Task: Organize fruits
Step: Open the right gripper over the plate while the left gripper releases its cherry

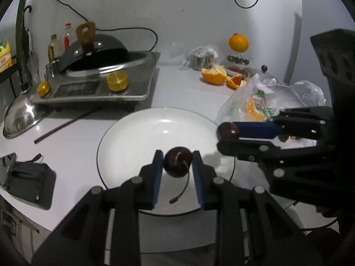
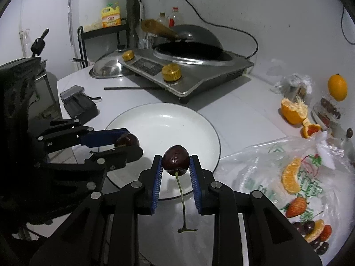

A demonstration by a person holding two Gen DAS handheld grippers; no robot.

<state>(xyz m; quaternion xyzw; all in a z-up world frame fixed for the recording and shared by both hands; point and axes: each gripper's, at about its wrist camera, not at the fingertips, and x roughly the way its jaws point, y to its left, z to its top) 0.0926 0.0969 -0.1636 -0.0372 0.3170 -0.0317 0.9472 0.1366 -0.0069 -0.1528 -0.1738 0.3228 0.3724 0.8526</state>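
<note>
Both grippers hold a cherry over the plate [image 1: 124, 137]. The left gripper [image 1: 178, 163] has its blue pads clamped on a dark cherry [image 1: 177, 164], stem hanging down toward the camera. The right gripper [image 2: 176, 163] is clamped on a second cherry [image 2: 176, 160], its long stem dangling below. In the left view the right gripper comes in from the side, its cherry poised at the plate's right rim.

Progress: the plate is bare, no fruit on it yet. Judging by that, sorting is at its start; these two cherries look like the first to go down. Left to do: most of the fruit. On the bag [image 2: 261, 168] to the right lie an orange wedge [image 2: 291, 175], a strawberry [image 2: 296, 206] and a small heap of cherries with more orange and strawberry [image 2: 315, 232]. Further back, orange peel [image 2: 294, 109] and a whole orange [image 2: 337, 87].

Hard to tell: how high the cherries hang above the plate; neither view settles it. The heap at the bag's edge is warped by the lens, count unclear. Dark fruit in a clear tub near the whole orange is too small to identify. A stove [image 2: 195, 71] with a wok stands behind, not involved.
</note>
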